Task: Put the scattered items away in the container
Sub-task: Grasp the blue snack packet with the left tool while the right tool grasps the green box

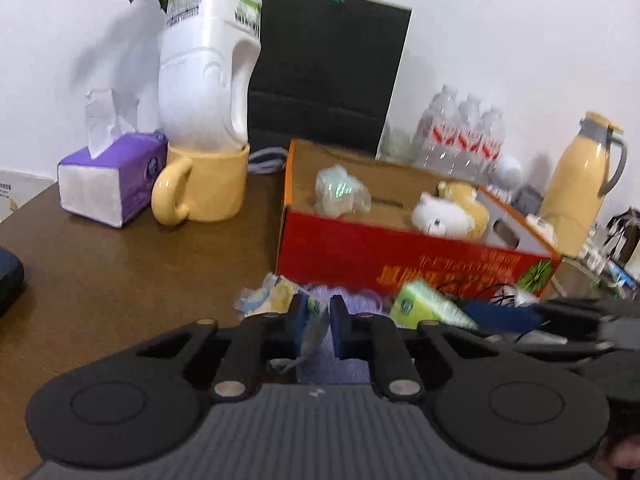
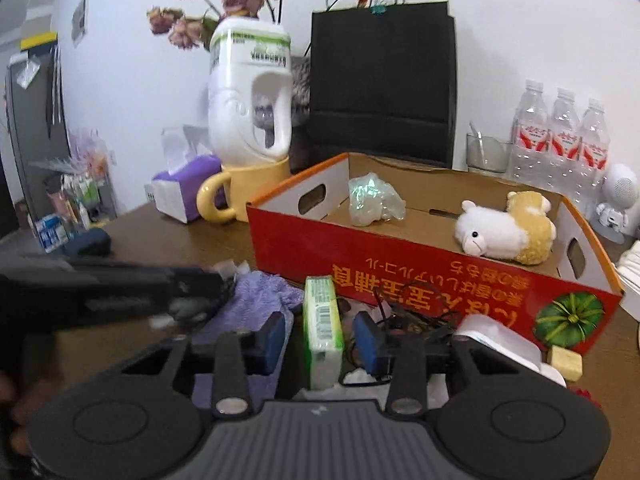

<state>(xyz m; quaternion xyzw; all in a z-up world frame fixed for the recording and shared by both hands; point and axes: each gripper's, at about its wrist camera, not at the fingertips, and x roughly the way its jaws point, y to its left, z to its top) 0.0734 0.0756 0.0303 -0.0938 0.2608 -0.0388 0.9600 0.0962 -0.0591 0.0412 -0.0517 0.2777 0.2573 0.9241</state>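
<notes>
Two hand-held grippers work before one red box [image 2: 360,256] holding two items: left hand-held gripper [image 1: 318,320] clamped on one crinkly packet [image 1: 276,300]; right hand-held gripper [image 2: 320,336] straddles one green pack [image 2: 322,328], pads apart.

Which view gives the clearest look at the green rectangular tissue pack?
The right wrist view: the green tissue pack stands sharp between the right gripper's pads. The left wrist view shows it blurred, partly hidden.
</notes>
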